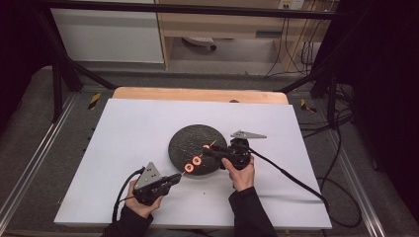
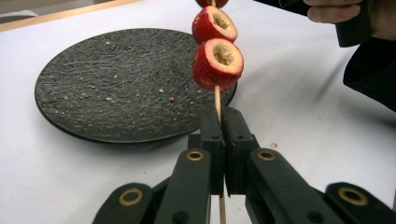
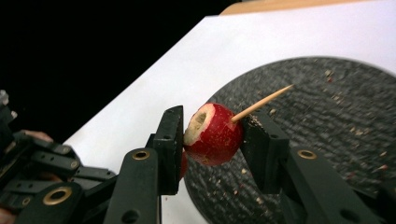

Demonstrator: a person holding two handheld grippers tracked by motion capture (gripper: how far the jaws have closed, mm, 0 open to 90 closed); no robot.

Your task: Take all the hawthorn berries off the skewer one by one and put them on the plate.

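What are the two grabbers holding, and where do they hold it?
The left hand-held gripper clamps the skewer by its bare stick, below the fruit. The right hand-held gripper squeezes the top fruit by its sides.

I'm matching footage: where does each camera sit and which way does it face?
High view: above the person's side, facing forward and down at the table; forearms, both hands show.
Left gripper view: on the left gripper, looking along the skewer toward the plate.
Right gripper view: on the right gripper, squeezing a red fruit.
All share the plate.
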